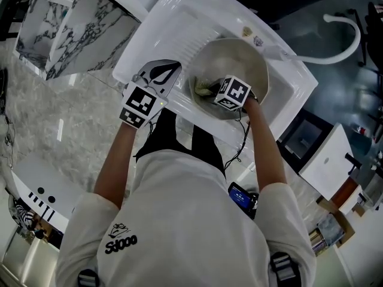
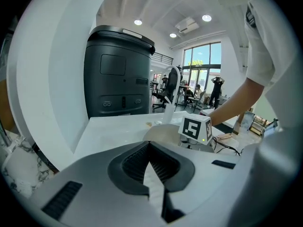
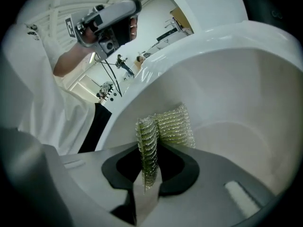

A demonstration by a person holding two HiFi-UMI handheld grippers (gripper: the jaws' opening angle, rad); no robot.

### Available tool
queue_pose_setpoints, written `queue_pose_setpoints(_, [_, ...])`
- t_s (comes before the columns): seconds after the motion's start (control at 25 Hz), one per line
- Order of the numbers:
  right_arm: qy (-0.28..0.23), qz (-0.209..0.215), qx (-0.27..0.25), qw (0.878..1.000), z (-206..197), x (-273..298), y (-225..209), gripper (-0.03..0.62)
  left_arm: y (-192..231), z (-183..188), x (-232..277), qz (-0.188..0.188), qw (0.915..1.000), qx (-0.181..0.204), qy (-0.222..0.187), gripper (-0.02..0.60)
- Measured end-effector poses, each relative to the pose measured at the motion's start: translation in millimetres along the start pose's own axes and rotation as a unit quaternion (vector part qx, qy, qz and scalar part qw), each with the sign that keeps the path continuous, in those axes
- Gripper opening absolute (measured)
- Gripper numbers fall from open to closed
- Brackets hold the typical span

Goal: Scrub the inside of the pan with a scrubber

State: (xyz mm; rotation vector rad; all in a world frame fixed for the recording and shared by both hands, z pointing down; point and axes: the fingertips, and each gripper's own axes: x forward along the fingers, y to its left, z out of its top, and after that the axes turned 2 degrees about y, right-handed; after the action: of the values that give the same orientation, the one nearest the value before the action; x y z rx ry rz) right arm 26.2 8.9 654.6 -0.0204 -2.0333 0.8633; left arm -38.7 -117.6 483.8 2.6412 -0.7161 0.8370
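A pale round pan (image 1: 242, 55) sits in the white sink (image 1: 158, 26). My right gripper (image 1: 210, 91) reaches down inside it and is shut on a yellow-green mesh scrubber (image 1: 203, 89). In the right gripper view the scrubber (image 3: 173, 124) sticks up folded between the jaws of the right gripper (image 3: 150, 148) and rests against the pan's inner wall (image 3: 236, 103). My left gripper (image 1: 172, 69) hovers just left of the pan's rim, shut. The left gripper view shows the left gripper's (image 2: 149, 148) pads meeting with nothing between them, and the pan (image 2: 160, 132) just beyond.
A white curved faucet (image 1: 344, 43) arcs at the sink's far right. Marble counter (image 1: 72, 118) lies to the left, with a marble block (image 1: 60, 23) at the top left. A tall dark bin (image 2: 118, 72) stands behind the sink. A cable trails from the right gripper.
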Motion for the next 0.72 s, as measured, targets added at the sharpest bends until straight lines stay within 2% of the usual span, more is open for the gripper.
queue_pose_setpoints(0.24, [0.008,-0.005,0.011,1.000,1.8,-0.4,-18.7,0.078,-0.6,-9.0,-0.4,-0.002,0.9998,0.009,0.015,0.005])
queue_pose_setpoints(0.44, [-0.003,-0.003,0.049,0.999,3.8,-5.1,-31.1,0.077,-1.5,-16.7,-0.6,-0.003,0.9996,0.011,0.025,0.005])
queue_pose_setpoints(0.72, [-0.012,-0.071,0.075,0.995,4.8,-30.9,-65.7,0.077,-5.4,-16.8,1.0,-0.006,0.9992,0.025,0.032,0.005])
